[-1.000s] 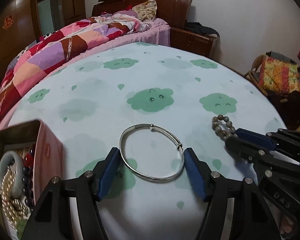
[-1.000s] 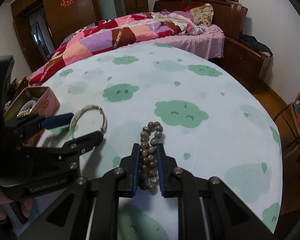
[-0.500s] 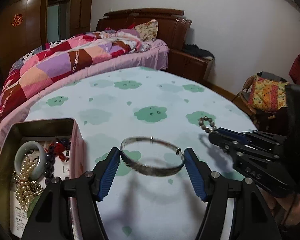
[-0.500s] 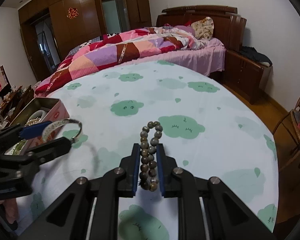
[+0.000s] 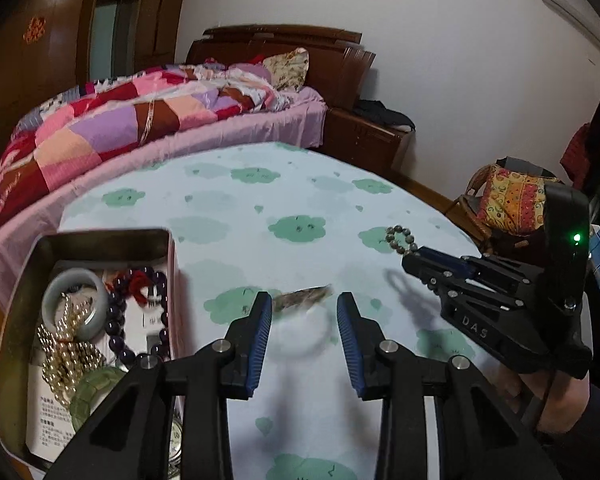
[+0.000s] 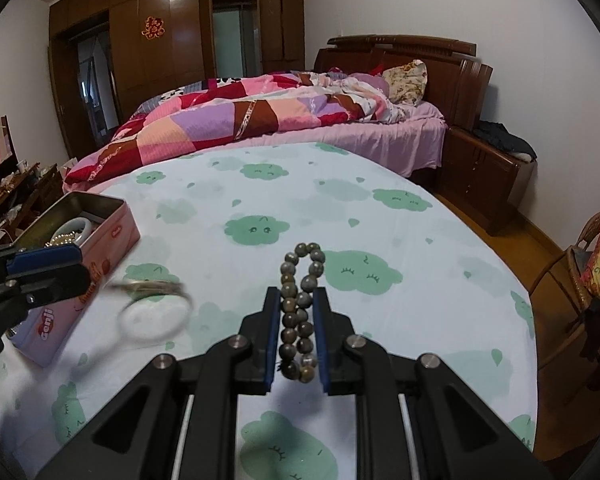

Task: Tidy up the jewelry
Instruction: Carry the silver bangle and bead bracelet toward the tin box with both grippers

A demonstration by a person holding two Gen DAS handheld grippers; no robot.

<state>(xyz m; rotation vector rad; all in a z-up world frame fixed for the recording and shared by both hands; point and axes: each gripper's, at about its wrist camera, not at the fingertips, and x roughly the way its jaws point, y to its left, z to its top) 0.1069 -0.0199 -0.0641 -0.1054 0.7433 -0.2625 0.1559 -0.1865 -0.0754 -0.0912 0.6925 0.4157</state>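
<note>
A silver bangle (image 5: 302, 298) shows blurred just beyond my left gripper (image 5: 304, 322), clear of the blue pads and apart from them. In the right wrist view the bangle (image 6: 152, 288) is a blur above its shadow on the cloth, free of the left gripper's fingers (image 6: 46, 260). My right gripper (image 6: 298, 334) is shut on a grey-brown bead bracelet (image 6: 300, 304) and holds it above the table; the bracelet also shows in the left wrist view (image 5: 400, 238). An open pink tin (image 5: 100, 240) with several jewelry pieces stands at the left.
The round table has a pale cloth with green cloud prints (image 6: 380, 220). A bed with a patchwork quilt (image 6: 260, 116) stands behind it. A wicker chair with a patterned cushion (image 5: 512, 196) is at the right.
Both grippers rose above the table. My left gripper's jaws have narrowed and the silver bangle has slipped out of them and is now a falling blur. The right gripper keeps the bead bracelet.
</note>
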